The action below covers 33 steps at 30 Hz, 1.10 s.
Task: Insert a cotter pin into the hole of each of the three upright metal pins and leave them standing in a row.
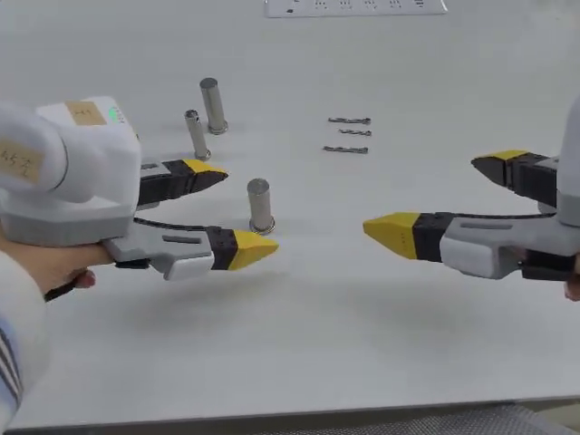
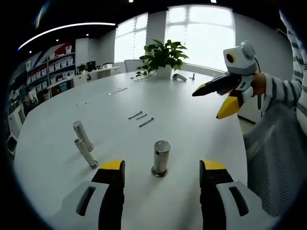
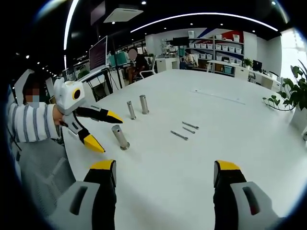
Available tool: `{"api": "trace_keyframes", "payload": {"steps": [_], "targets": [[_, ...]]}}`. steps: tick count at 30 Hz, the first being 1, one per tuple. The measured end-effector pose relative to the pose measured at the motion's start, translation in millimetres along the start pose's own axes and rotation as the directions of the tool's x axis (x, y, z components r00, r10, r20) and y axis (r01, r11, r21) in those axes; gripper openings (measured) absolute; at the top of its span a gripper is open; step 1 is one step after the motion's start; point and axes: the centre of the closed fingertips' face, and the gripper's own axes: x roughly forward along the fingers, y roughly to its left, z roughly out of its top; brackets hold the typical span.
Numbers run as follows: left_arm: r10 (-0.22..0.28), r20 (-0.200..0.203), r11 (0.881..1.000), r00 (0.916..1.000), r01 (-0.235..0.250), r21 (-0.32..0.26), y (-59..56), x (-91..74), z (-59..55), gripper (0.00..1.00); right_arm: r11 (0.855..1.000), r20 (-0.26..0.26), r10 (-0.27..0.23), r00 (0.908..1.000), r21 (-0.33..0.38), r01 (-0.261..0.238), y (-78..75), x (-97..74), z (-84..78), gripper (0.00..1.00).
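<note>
White table (image 1: 308, 344), 3 metal pins (image 1: 260, 204), shelves (image 3: 240, 48) bkgd, plant (image 2: 160, 55) nr window (image 2: 201, 33)

Looked like an open-plan office, part lab. Big white table (image 3: 201, 139), with a power strip (image 1: 355, 7) at its far edge. Shelves (image 3: 223, 48) of boxes lined the far wall. A monitor (image 3: 101, 50) stood far left, a person (image 3: 140, 61) seated near it. Potted plant (image 2: 160, 53) by tall windows (image 2: 201, 31), light strip (image 3: 206, 16) overhead.

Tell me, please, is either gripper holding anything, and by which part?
Nothing is held. The left gripper and right gripper are both open; the nearest grey cylindrical metal pin stands free between the left one's spread jaws.
</note>
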Motion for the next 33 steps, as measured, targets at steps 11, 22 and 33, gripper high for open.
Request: {"api": "trace_keyframes", "payload": {"steps": [11, 22, 33], "targets": [[-0.001, 0.066, 0.996, 0.9978, 0.007, -0.091, -15.1, -13.9, -4.4, 0.97, 0.997, -0.044, 0.01, 0.999, -0.072, -0.013, -5.9, 6.6, 8.9, 0.74], [0.039, 0.106, 0.987, 0.9936, -0.021, -0.16, -25.0, -22.2, -5.1, 0.99, 0.994, -0.086, 0.03, 0.9958, -0.101, -0.039, -6.8, 19.5, 14.6, 0.63], [0.08, 0.099, 0.986, 0.9918, -0.064, -0.156, -24.2, -34.9, 0.3, 0.99, 0.97, -0.151, 0.065, 0.9864, -0.222, -0.097, -18.7, 43.9, 29.4, 0.51]]}}
